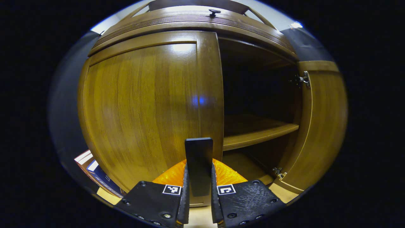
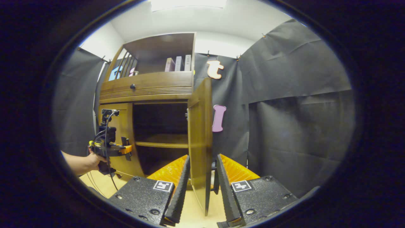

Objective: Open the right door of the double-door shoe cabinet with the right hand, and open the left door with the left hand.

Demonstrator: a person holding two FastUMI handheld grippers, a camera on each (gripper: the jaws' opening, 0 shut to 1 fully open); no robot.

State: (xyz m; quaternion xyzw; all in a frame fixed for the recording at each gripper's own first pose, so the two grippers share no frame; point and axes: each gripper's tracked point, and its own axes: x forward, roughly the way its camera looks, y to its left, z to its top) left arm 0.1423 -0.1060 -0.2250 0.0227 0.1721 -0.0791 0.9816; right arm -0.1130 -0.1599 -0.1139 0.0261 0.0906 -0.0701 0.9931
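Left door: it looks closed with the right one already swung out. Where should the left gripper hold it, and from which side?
Grip the dark upright handle at the left door's free edge, beside the open compartment, coming straight from the front. The handle stands proud of the flat panel, so fingers can straddle it. In the left gripper view the left gripper already has it between its fingers; contact looks likely but isn't certain.

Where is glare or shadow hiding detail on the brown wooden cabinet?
Left gripper view: white glare at the top of the closed brown wooden left door, a small blue flare near its edge, fisheye bowing it; the open compartment is nearly black. Right gripper view: even light, dark interior, open right door edge-on.
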